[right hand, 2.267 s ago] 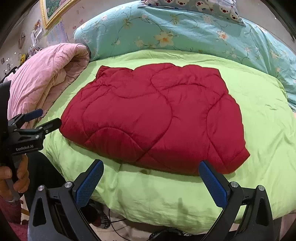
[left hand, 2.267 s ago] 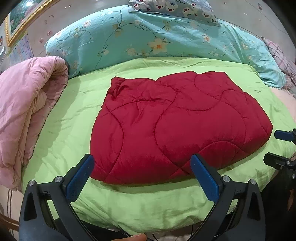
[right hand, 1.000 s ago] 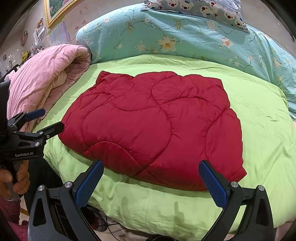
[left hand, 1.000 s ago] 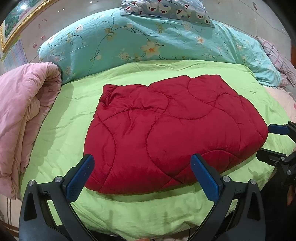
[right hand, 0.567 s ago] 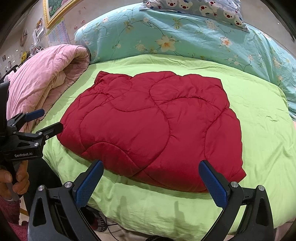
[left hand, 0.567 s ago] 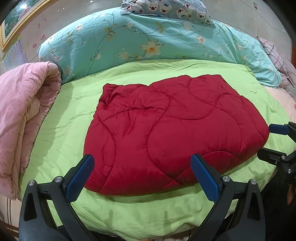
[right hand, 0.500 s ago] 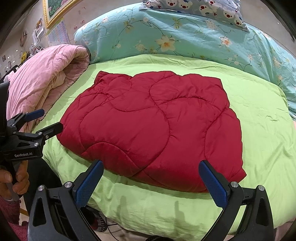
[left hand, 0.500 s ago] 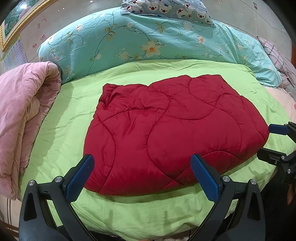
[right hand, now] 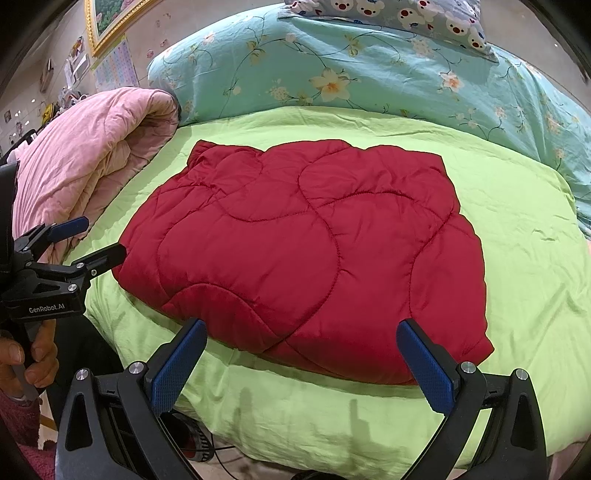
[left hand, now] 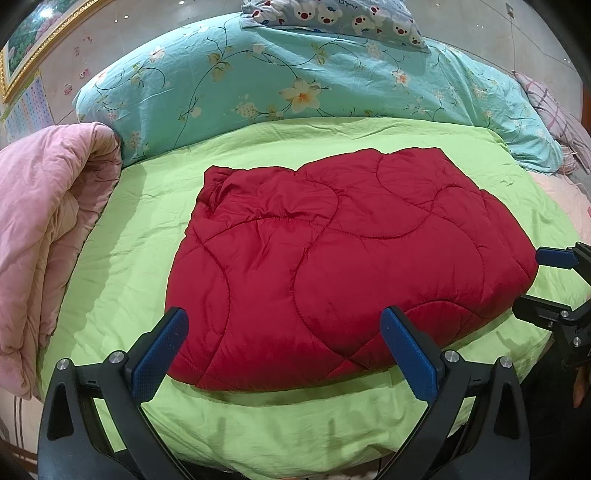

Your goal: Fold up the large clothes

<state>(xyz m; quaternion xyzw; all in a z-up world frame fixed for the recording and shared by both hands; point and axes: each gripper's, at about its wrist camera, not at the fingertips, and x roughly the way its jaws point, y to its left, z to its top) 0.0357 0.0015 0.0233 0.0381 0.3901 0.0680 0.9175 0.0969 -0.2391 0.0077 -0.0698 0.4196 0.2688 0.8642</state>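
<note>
On a bed [left hand: 303,435] spread with a lime-green sheet, seen from the left wrist camera, a folded red quilted garment [left hand: 340,266] lies flat near the middle, its near edge close to the sheet's front drop. The left gripper [left hand: 284,350] hovers before it, blue-padded fingers [left hand: 160,350] wide apart and holding nothing. A rolled pink quilt [left hand: 48,229] sits along the left side, a turquoise floral duvet [left hand: 295,74] is bunched across the head of the bed, and a bear-print pillow [left hand: 332,18] rests on top. A gilt picture frame [left hand: 22,55] hangs on the wall at upper left. The right gripper [left hand: 543,280] shows at the right edge, beside the garment's corner.

From the right wrist camera, the right gripper's own fingers [right hand: 424,369] stand spread and empty over the sheet's front edge, the red garment just beyond. At left a hand [right hand: 29,354] grips the left gripper's handle, its fingers parted near the garment's left corner
</note>
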